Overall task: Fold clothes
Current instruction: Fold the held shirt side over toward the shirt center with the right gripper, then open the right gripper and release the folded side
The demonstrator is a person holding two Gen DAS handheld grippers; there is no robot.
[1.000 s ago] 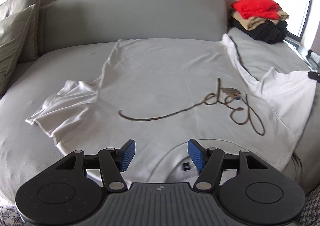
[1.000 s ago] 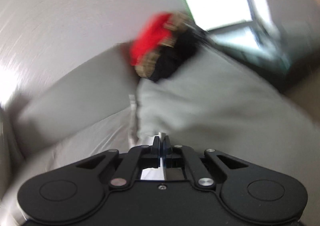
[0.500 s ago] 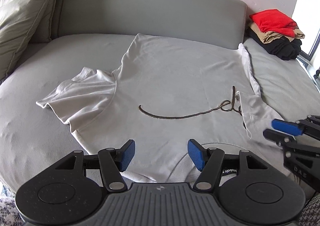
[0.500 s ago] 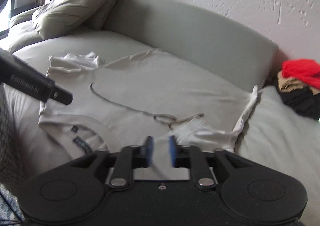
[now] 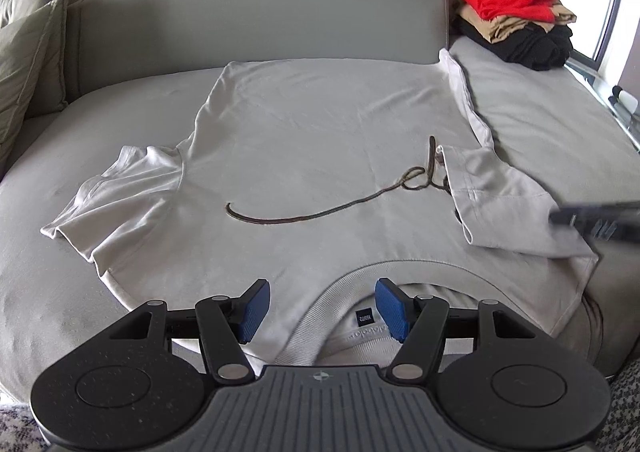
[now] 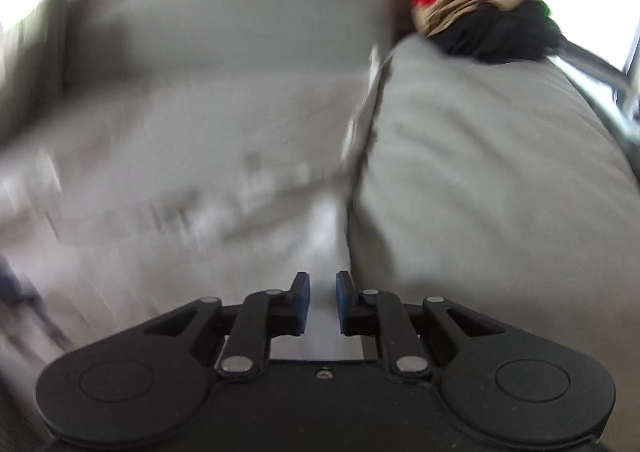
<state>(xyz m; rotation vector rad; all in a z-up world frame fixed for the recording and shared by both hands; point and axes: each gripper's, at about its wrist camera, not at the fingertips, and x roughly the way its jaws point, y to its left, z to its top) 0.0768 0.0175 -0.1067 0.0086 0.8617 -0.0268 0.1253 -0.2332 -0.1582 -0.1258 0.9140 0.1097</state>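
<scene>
White tee (image 5: 320, 155) spread flat on the grey sofa (image 5: 540, 111), collar (image 5: 344, 292) down at 6 o'clock, hem up at 12 against the backrest. The sleeve at 3 o'clock (image 5: 500, 203) lies folded in over the body, covering part of the dark script print (image 5: 320, 211); the sleeve at 9 o'clock (image 5: 116, 195) lies out to the side, a bit rumpled.

Left gripper (image 5: 318, 306) hovers low over the collar, blue fingers (image 5: 252, 308) wide apart, nothing between them. Right gripper (image 6: 322, 298) shows in its own badly blurred view with a narrow gap between the pads, holding nothing; from the left view it is a dark smear at 3 o'clock (image 5: 596, 217), just by that folded sleeve.

At 1 o'clock a stack of clothes (image 5: 516, 19), red over tan over black, sits in the corner.

How will this tee handle? I'd say light, soft, limp cotton: it will drape and wrinkle rather than hold a crease, and the thin layers may slide on each other. Good holds look to be the doubled edges: sleeve cuff, shoulder seam, ribbed collar or hem. A pinch in the middle of the panel would likely just bunch it. With one sleeve in and one out, this reads as partway through the fold.
</scene>
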